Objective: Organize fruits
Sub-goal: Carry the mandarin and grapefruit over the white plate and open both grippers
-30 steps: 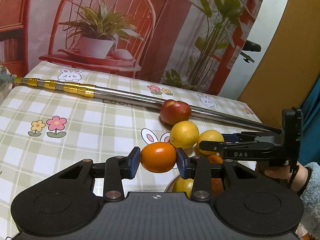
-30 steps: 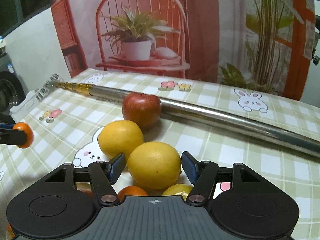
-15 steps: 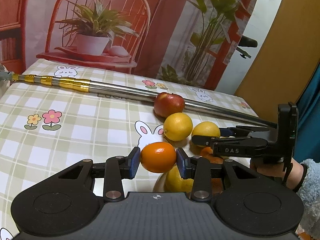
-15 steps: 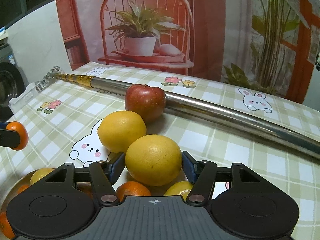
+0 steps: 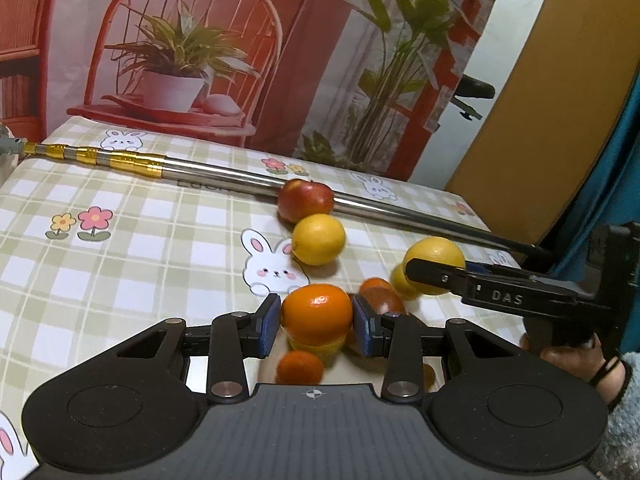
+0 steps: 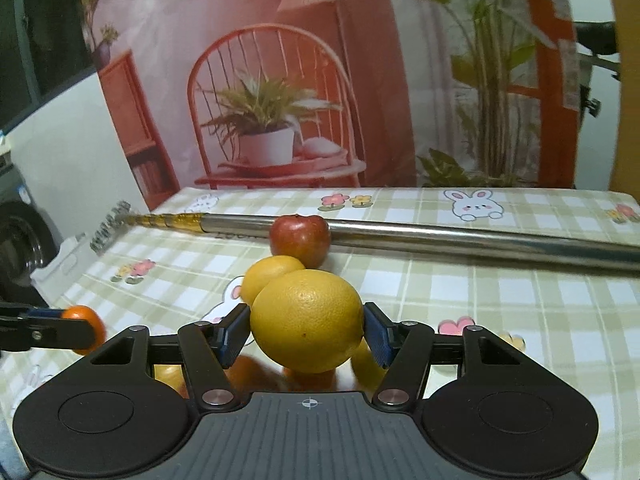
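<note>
Left gripper [image 5: 316, 325]: blue pads clamped on both sides of a small round orange tangerine [image 5: 316, 314], narrow opening, fruit lifted clear of the counter [image 5: 120, 272]. The counter is covered in a green-and-white checked cloth with rabbit and flower prints.

Right gripper [image 6: 306, 332]: jaws moderately wide, pads pressed on either side of a large yellow round citrus fruit [image 6: 307, 320], held above the pile. In the left wrist view the same fruit [image 5: 434, 264] sits at the tip of the right gripper's black fingers, off the cloth. A hand [image 5: 568, 354] with a fuzzy grey-blue sleeve grips that tool's handle at the right edge.

On the counter:
- red apple [image 5: 306, 200] touching a long silver telescopic metal pole with gold bands [image 5: 192, 170] that runs diagonally across the cloth
- second yellow citrus fruit [image 5: 318, 240] just in front of the apple, beside the rabbit print
- loose cluster of smaller orange and yellow fruits [image 5: 376, 296] directly below and behind the left gripper; partly hidden and blurred, so count unclear and I can't tell whether they sit in a dish

From the right wrist view the left gripper with its tangerine [image 6: 82, 322] is at the far left edge, well apart from the held yellow fruit.

Printed backdrop of a red chair and potted plants [image 6: 272, 132] stands behind the counter.
</note>
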Demonstrator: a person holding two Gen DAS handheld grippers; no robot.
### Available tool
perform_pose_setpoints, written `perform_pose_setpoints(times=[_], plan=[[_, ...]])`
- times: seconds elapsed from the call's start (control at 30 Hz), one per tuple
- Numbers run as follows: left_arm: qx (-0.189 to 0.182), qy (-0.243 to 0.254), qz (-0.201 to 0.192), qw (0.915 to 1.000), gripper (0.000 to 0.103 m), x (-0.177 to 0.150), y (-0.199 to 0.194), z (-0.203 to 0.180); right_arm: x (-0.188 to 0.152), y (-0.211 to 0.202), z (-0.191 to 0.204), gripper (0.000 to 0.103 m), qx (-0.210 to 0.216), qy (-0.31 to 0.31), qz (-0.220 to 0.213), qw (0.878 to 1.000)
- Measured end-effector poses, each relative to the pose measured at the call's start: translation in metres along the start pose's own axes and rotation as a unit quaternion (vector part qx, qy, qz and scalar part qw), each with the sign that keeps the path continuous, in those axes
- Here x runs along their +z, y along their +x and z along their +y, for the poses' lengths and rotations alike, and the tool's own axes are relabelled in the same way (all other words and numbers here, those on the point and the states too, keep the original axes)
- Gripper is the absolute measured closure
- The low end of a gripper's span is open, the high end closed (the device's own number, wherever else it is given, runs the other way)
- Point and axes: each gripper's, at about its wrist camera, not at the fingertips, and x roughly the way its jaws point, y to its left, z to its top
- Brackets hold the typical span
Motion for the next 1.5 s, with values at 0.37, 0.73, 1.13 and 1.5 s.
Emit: perform_pose_setpoints(times=[0.37,0.73,1.13,1.5], plan=[[-0.016,0.024,0.029,0.9992,0.062,-0.031,-0.012,-0.027,-0.042,-0.063,0.015,0.046,-0.001,0.052,-0.018,0.998],[-0.013,0.049,0.059,0.9970,0.062,-0.051,-0.011,-0.041,-0.085,-0.083,0.022,0.046,-0.001,0.085,0.000,0.996],[0.009,0.071,0.094,0.9930,0.062,-0.070,0.006,-0.048,-0.105,-0.091,0.027,0.046,0.003,0.070,0.008,0.998],[0.006,0.074,0.102,0.9920,0.062,-0.075,0.011,-0.048,-0.106,-0.088,0.030,0.046,0.004,0.060,0.009,0.998]])
